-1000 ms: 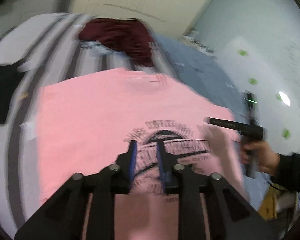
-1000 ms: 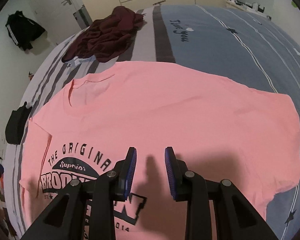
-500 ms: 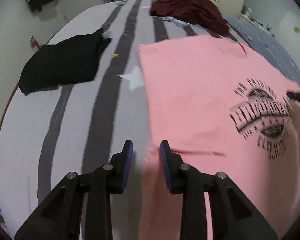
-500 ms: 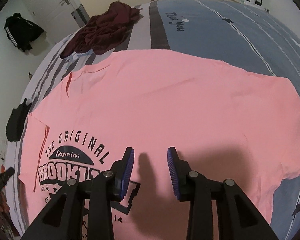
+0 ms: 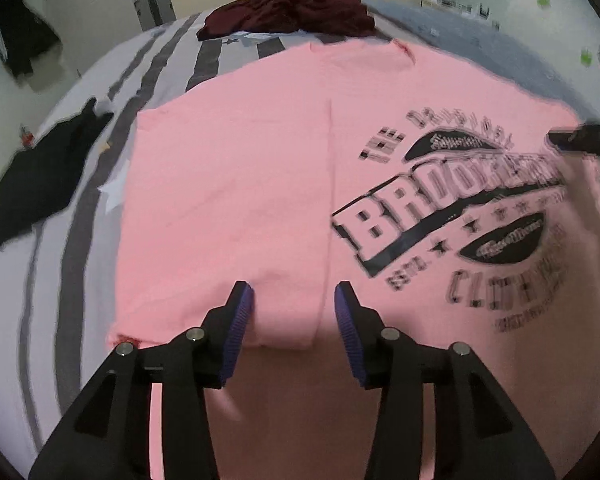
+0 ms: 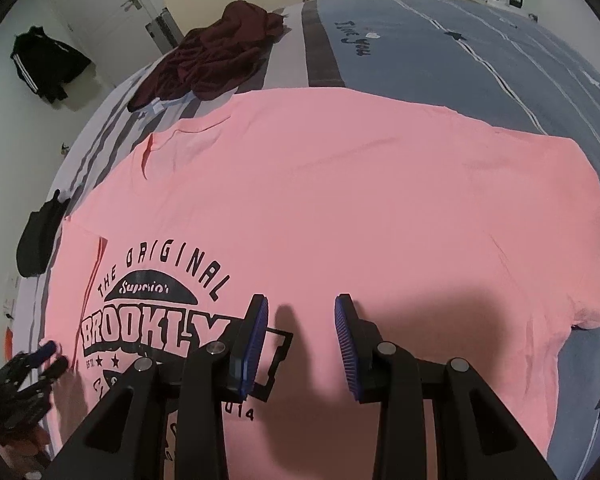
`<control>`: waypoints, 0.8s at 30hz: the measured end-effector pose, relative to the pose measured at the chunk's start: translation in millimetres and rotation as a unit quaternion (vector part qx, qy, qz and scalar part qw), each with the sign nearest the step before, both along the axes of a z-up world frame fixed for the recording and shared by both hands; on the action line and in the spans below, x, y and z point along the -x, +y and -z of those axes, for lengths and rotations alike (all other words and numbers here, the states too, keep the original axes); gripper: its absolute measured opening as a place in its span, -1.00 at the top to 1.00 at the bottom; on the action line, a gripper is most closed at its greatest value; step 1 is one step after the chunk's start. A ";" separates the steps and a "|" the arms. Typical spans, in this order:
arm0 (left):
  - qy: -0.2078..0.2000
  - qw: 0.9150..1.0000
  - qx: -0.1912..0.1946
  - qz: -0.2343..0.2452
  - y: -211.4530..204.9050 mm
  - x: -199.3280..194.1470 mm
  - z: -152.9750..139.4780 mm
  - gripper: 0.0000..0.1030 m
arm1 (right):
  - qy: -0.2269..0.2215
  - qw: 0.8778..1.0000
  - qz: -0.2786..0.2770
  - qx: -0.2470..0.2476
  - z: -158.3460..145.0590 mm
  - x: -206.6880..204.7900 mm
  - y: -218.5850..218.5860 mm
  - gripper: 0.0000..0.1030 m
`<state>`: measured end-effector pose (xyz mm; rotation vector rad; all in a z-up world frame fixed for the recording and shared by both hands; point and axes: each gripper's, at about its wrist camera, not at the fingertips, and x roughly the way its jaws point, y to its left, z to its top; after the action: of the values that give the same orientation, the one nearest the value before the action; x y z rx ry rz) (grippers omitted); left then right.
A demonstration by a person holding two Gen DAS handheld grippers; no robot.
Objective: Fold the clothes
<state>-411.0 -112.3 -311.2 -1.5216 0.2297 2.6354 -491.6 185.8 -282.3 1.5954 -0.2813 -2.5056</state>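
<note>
The bed (image 6: 480, 60) is used as the folding surface, and the pink T-shirt (image 6: 340, 200) is spread flat on it, print up, so that its edges can be reached. Beyond the shirt's collar a maroon garment (image 6: 216, 60) is heaped; off its sleeve side a black garment (image 5: 36, 184) lies apart. Over the shirt the left gripper (image 5: 294, 312) is held with jaws opening, nothing between them, probably for a pinch. The right gripper (image 6: 302, 328) is poised likewise, jaws apart and empty.

Both wrist cameras looked steeply down along their fingers, close over the shirt (image 5: 228, 184) on the bed (image 6: 440, 60). They shared its print (image 6: 152, 312) and the maroon heap (image 5: 292, 8).
</note>
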 end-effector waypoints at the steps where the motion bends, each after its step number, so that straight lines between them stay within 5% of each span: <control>1: 0.004 1.000 0.008 0.007 1.7 0.1 2.8 0.25 | 0.001 1.000 -0.001 -0.001 -0.1 -1.0 -0.2 0.39; 3: 0.009 1.000 0.008 0.013 0.6 -0.8 1.7 0.93 | 0.001 1.000 -0.004 -0.003 -0.3 -3.1 -0.5 0.39; 7: 0.032 0.998 -0.049 -0.038 -32.8 1.4 -30.3 0.93 | -0.002 1.000 -0.005 -0.004 2.4 -6.5 -0.9 0.39; 9: 0.056 0.990 -0.087 -0.096 -75.6 1.4 -58.7 0.93 | -0.005 1.000 -0.003 -0.002 4.0 -7.8 -1.6 0.39; 12: 0.086 0.966 -0.122 -0.211 -168.9 -11.3 -89.9 0.93 | -0.010 1.000 0.002 0.001 6.0 -9.1 -2.2 0.39; 15: 0.068 0.936 -0.119 -0.324 -262.3 -32.1 -90.6 0.92 | -0.012 1.000 0.008 0.005 6.3 -9.0 -3.0 0.39; 18: 0.041 0.925 -0.089 -0.368 -308.5 -50.3 -85.4 0.74 | -0.010 1.000 0.015 0.009 4.7 -7.5 -3.9 0.39; 19: 0.035 0.923 -0.081 -0.374 -319.1 -55.1 -84.3 0.67 | -0.009 1.000 0.016 0.011 4.3 -7.1 -4.3 0.39; 24: 0.036 0.947 -0.079 -0.310 -293.2 -33.9 -77.6 0.24 | -0.009 1.000 0.012 0.009 4.6 -6.4 -8.9 0.39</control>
<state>-377.1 -405.5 -233.5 -1.6508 -0.5356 3.0627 -485.3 176.9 -286.9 1.6182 -0.3262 -2.5002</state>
